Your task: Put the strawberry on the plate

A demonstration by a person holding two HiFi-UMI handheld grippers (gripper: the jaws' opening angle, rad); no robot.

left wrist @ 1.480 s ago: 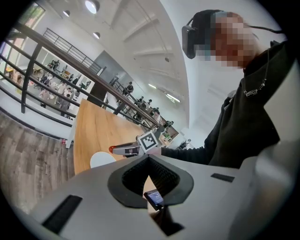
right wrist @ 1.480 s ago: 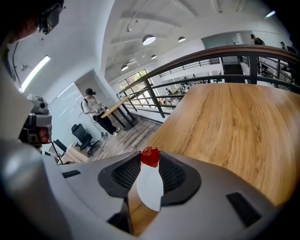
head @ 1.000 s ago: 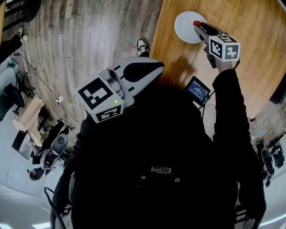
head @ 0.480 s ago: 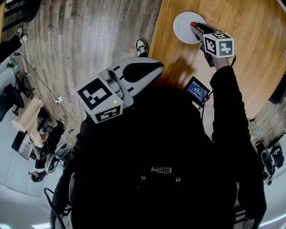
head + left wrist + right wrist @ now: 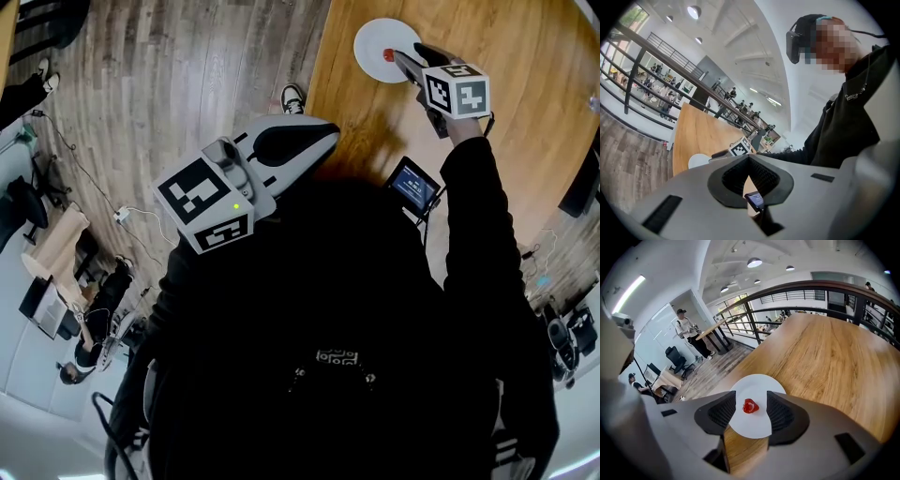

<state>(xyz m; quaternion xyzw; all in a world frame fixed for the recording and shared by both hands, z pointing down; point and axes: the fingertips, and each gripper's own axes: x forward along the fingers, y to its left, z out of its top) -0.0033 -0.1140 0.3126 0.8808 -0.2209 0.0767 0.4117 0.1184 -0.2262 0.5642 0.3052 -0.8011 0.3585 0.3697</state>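
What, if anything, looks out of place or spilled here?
Nothing stands out. The strawberry lies on the white plate, which sits flat on the wooden table. The right hand-held gripper has just been opening its jaws, which stand clear either side of the strawberry.

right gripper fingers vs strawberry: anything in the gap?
Nothing but bare round white plate, in the right gripper view. The small red strawberry sits on it between the right gripper's fingers, which have just opened, touching neither.
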